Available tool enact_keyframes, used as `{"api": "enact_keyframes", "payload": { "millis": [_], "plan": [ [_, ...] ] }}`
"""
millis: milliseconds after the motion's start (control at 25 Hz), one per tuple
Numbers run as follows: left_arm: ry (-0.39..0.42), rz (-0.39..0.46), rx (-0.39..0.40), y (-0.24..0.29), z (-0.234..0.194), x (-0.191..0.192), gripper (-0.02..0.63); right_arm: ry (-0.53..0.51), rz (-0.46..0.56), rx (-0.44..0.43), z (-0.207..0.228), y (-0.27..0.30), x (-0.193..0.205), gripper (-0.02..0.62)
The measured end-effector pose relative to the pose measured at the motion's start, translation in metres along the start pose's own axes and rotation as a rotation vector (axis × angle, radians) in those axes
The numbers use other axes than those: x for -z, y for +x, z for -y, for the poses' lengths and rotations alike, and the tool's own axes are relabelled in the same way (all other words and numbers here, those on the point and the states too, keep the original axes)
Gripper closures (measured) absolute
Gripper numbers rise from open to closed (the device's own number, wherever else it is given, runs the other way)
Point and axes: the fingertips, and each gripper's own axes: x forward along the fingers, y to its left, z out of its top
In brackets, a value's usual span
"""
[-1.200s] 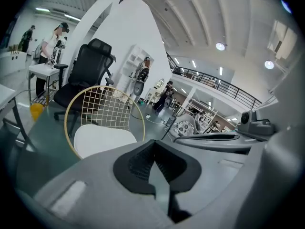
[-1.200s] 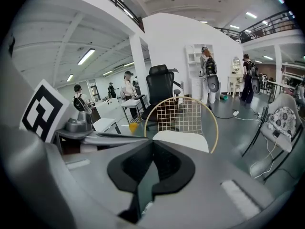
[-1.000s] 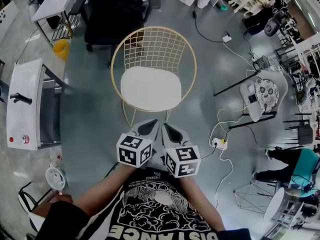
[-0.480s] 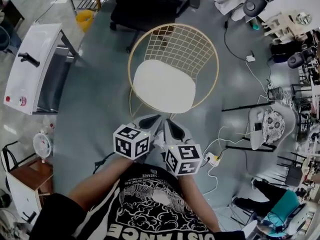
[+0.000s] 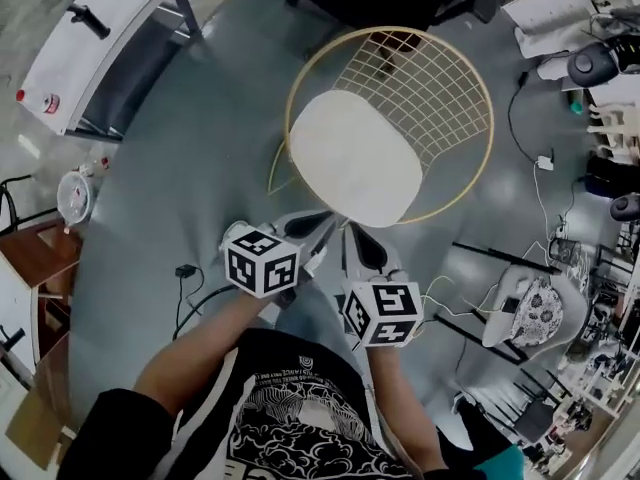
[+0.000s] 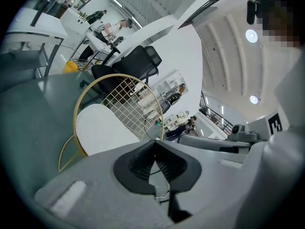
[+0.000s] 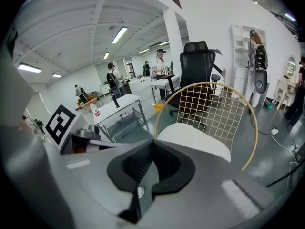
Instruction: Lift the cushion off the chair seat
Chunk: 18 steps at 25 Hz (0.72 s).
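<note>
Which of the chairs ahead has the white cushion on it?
The gold wire-frame chair, the nearer one: the white cushion lies on its seat. The black office chair behind it shows none.

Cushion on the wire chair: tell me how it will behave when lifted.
The cushion looks thin and flat, so probably light, and likely to sag if held by one edge. No ties to the chair are visible, so it should probably lift or slide freely. Its smooth cover might slip in a narrow pinch.
</note>
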Motion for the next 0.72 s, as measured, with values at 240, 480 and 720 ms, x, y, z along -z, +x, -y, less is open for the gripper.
{"api": "enact_keyframes", "payload": {
  "millis": [240,480,720],
  "plan": [
    [-0.099,0.060,-0.027,0.016,-0.036,0.021,0.606,-0.048,-0.035,-0.096,0.009,0.019,0.017,0.595],
    [-0.141,0.081,-0.038,0.034,-0.067,0.043,0.574,-0.086,-0.057,-0.132,0.025,0.038,0.029,0.595],
    [-0.208,0.107,-0.058,0.047,-0.103,0.064,0.535,-0.121,-0.077,-0.166,0.036,0.052,0.039,0.595]
  ]
}}
